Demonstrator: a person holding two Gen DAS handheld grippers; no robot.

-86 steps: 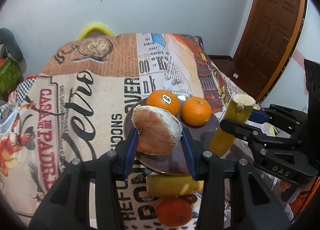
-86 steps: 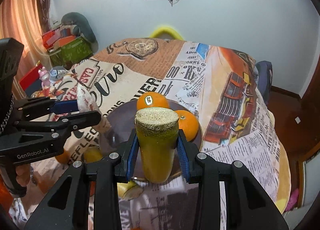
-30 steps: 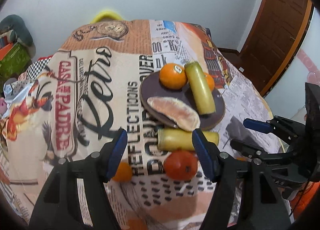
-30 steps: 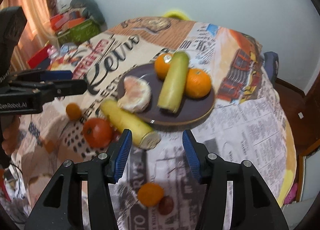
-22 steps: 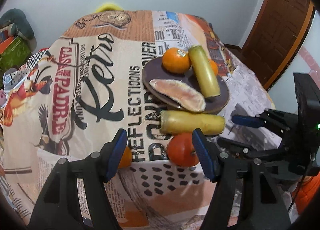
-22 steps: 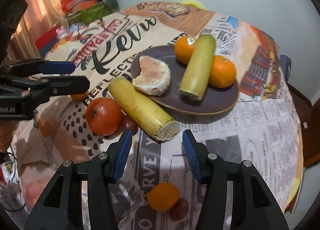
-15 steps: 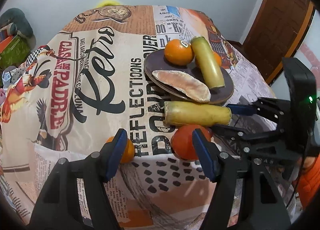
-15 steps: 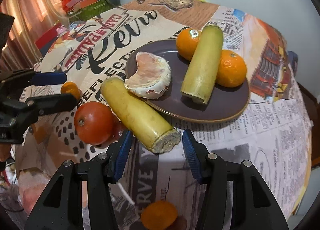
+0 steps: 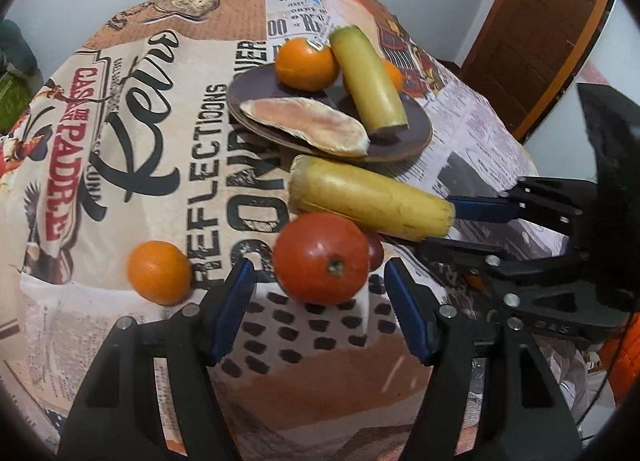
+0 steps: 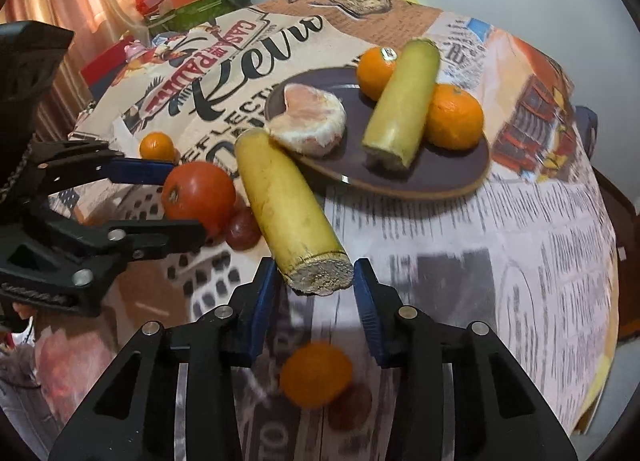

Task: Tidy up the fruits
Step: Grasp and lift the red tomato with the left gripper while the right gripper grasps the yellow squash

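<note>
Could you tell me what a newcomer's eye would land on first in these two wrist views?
Probably the long yellow stalk lying on the printed tablecloth, its cut end between the closing right gripper. Beside it sits a red tomato, just ahead of the open left gripper. Behind them, the dark plate holds two oranges, a peeled citrus and a greener stalk.

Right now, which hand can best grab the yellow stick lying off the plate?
Right. The right gripper already straddles the stick's cut end, jaws closing. The left gripper faces the tomato.
</note>
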